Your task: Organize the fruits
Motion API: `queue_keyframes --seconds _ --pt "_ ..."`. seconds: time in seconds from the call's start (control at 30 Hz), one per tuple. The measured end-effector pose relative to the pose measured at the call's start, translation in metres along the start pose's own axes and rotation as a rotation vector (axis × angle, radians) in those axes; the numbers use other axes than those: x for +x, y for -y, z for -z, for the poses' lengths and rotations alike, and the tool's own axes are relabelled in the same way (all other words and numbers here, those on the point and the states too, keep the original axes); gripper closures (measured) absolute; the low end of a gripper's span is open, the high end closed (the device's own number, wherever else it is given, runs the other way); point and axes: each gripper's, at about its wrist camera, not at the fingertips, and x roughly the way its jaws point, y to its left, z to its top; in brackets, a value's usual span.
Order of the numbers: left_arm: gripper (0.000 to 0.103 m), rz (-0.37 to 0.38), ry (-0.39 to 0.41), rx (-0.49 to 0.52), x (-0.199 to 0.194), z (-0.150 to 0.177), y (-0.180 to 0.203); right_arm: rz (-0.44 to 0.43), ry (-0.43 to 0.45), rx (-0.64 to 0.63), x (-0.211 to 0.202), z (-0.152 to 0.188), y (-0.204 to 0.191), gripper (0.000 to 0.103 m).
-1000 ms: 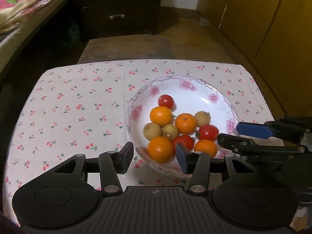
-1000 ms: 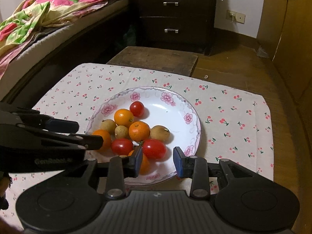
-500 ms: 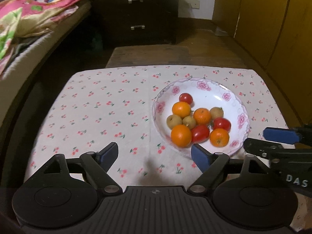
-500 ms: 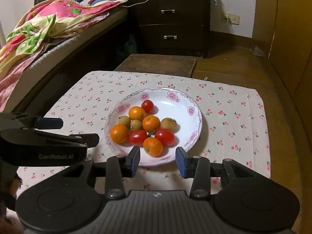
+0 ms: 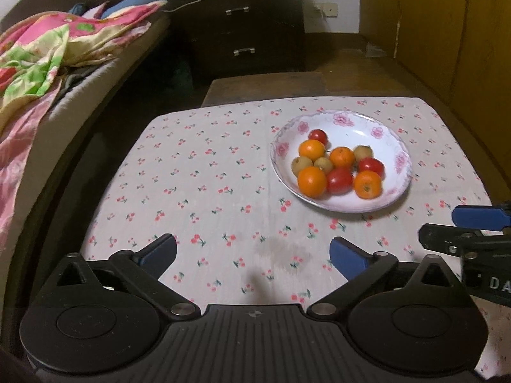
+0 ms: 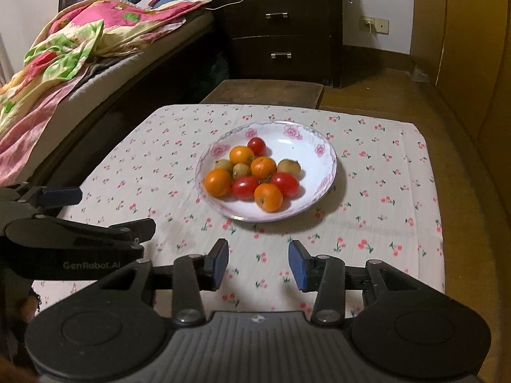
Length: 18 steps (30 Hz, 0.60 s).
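Both grippers are backing away from the plate (image 6: 322,188); the left gripper (image 5: 252,255) is spreading wider than a second ago, the right gripper (image 6: 258,260) staying parted, both empty; all the fruits (image 5: 338,169) are sitting inside the plate; organizing is looking finished.

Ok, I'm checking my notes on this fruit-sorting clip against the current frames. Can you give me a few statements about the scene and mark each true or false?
1. All the fruit lies in the floral plate. True.
2. The left gripper is shut on an orange. False: its jaws are wide open and hold nothing.
3. The plate holds four oranges, three tomatoes and three brownish fruits. True.
4. The right gripper touches the plate. False: it is open, short of the rim, over the cherry-print tablecloth.
5. A second plate stands on the cloth. False: only one is there.
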Motion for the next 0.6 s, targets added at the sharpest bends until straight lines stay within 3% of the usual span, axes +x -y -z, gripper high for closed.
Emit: queue_keyframes --seconds 0.1,0.6 --pt "0.000 0.029 -0.013 -0.028 -0.004 0.007 -0.003 0.016 -0.003 0.002 -0.006 0.008 -0.003 0.061" --pt "0.000 0.030 -0.057 -0.025 -0.018 0.044 0.000 0.047 -0.062 0.030 -0.019 0.047 -0.009 0.060"
